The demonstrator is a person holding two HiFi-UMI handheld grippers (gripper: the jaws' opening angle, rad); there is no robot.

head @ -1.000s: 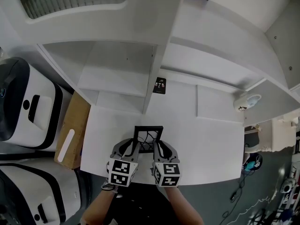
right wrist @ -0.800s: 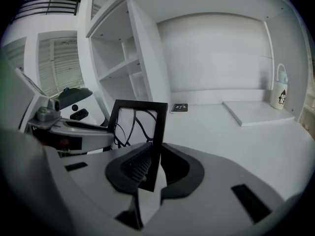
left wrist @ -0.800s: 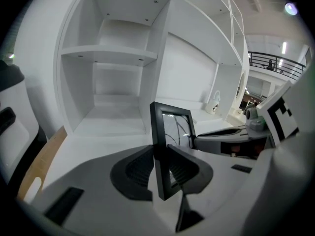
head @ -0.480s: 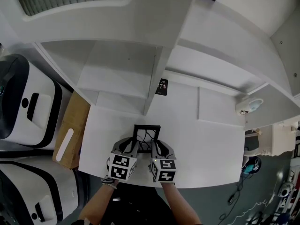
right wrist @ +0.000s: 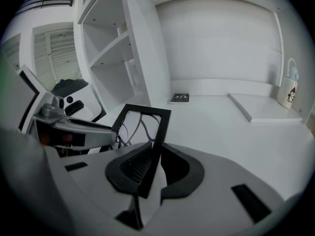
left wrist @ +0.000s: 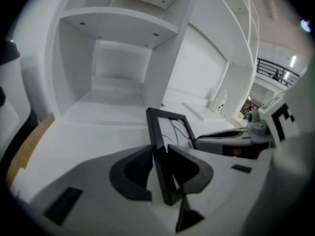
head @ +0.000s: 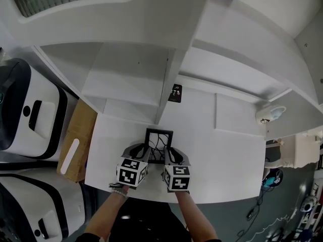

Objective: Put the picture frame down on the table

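A black picture frame point(head: 159, 144) with a white picture of dark curved lines is held between both grippers, just above the near part of the white table point(head: 222, 160). My left gripper point(head: 143, 154) is shut on the frame's left bar point(left wrist: 158, 132), with its pads against both faces. My right gripper point(head: 170, 155) is shut on the right bar point(right wrist: 158, 129) in the same way. The frame leans away from me, its top edge farthest off. Its lower edge is hidden behind the jaws, so I cannot tell whether it touches the table.
A white shelf unit point(head: 166, 79) stands behind the table, its divider just beyond the frame. A small black card point(head: 174, 93) lies at the back, a white mug point(head: 267, 114) at the far right, a flat white board point(right wrist: 261, 109) nearby. White machines point(head: 25, 115) and a cardboard box point(head: 75, 140) stand left.
Both grippers have sunk toward the table top with the frame held between them. The grip on both side bars looks unchanged.
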